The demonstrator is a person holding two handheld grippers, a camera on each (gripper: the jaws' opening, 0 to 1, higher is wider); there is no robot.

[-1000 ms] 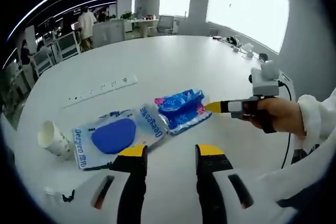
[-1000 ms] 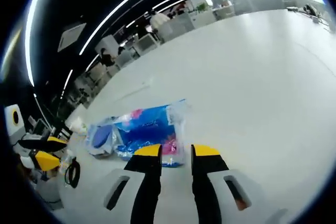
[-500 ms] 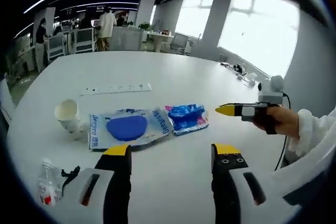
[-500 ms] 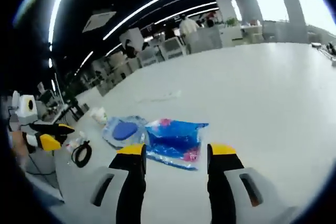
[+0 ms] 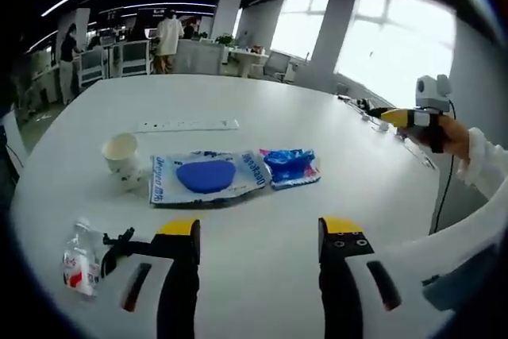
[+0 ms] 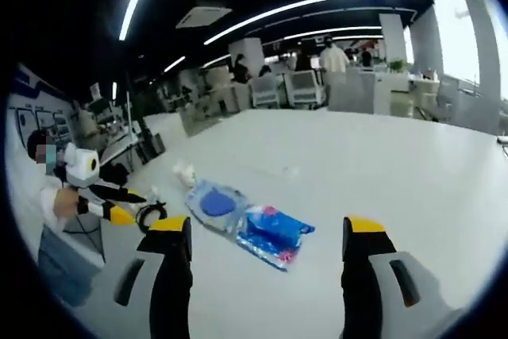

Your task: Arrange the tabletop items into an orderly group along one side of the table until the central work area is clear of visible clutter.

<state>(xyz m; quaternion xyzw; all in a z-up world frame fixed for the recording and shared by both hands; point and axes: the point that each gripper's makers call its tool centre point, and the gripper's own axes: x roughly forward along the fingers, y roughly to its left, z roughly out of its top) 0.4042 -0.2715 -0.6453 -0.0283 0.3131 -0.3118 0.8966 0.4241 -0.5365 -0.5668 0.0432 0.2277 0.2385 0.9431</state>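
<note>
In the left gripper view, a small clear bottle [image 5: 80, 260] with a red label lies just left of the left gripper's [image 5: 259, 232] left finger, with a black cable coil [image 5: 117, 241] touching that finger's outer side. Ahead of the fingers and to the left stands a white paper cup [image 5: 121, 158]. Straight ahead of the gap lies a flat white packet with a blue oval [image 5: 206, 178], and just to its right, touching it, a crumpled blue wrapper [image 5: 290, 167]. Beyond them a white power strip [image 5: 187, 125] lies on the white worktop [image 5: 262, 109]. The left fingers are spread apart with nothing between them. Far right, a hand carries the right gripper [image 5: 399, 117], raised well off the wrapper.

In the right gripper view, the right gripper's [image 6: 268, 232] fingers stand wide apart and released, the packet and wrapper lying ahead between them.
</note>
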